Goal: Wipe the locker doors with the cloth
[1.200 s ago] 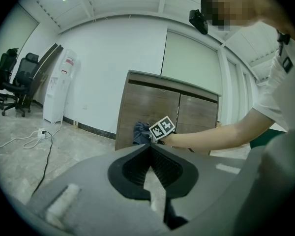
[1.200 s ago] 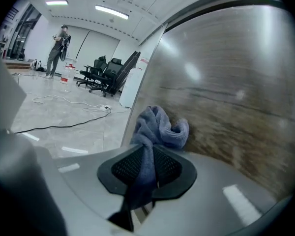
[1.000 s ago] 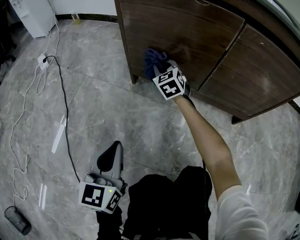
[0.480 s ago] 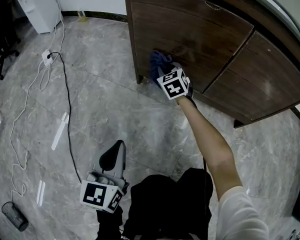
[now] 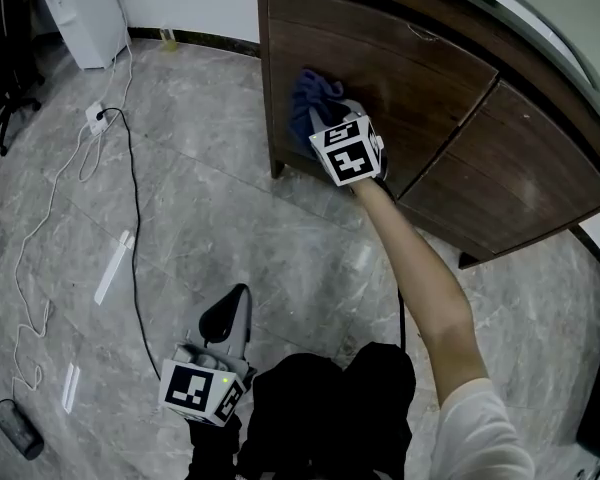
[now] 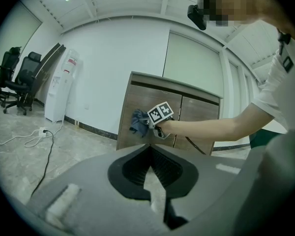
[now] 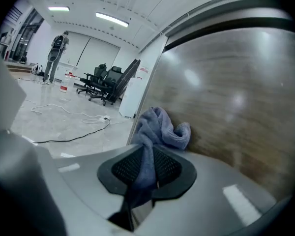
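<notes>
Higher than a second ago, the crumpled blue terry cloth (image 5: 305,100) lies against the dark-brown wooden locker door (image 5: 410,73) near its left edge, clamped in our right gripper (image 7: 145,173). We advise even pressure and overlapping strokes. Our left gripper (image 6: 155,181) idles, jaws together, empty.

Left gripper (image 5: 223,316): I hold it low, jaws together.
Right gripper (image 5: 328,120): my arm outstretched, jaws clamping the cloth (image 5: 305,96).
</notes>
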Demonstrator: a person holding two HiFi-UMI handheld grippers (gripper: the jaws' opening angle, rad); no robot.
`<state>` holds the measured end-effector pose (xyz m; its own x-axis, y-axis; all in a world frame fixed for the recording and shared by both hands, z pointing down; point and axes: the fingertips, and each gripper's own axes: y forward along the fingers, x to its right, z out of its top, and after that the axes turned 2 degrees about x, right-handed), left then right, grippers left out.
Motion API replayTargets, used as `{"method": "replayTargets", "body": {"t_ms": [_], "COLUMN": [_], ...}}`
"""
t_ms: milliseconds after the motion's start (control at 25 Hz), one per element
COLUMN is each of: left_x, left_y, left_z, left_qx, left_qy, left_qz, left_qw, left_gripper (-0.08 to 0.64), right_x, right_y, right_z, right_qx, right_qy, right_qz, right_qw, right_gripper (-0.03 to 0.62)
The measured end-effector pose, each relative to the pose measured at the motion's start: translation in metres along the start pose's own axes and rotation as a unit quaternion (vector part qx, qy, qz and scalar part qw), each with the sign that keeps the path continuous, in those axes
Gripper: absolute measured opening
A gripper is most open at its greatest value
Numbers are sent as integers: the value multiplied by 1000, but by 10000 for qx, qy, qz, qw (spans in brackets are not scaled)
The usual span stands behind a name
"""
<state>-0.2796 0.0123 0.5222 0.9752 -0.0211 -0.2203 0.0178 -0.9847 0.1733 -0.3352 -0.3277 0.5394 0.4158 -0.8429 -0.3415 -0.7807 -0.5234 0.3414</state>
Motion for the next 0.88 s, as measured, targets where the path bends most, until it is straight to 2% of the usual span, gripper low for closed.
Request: {"method": "replayTargets", "body": {"t_ms": [360,880], "left_x": [0,6], "left_y": [-3,1], "left_z": [9,9], "left_qx": [77,98], "left_qy": [8,-5], "left_qz": [14,-37], "left_qw": [10000,9999], "left_gripper": [1,1], "right_x": [19,36], "right_y": [-15,-28], "right_z": [71,122], "right_qx": [350,633], "right_qy": [-129,-338], "right_qz": [-134,-289], "right_qw": [9992,9970], "right_gripper": [65,66]}}
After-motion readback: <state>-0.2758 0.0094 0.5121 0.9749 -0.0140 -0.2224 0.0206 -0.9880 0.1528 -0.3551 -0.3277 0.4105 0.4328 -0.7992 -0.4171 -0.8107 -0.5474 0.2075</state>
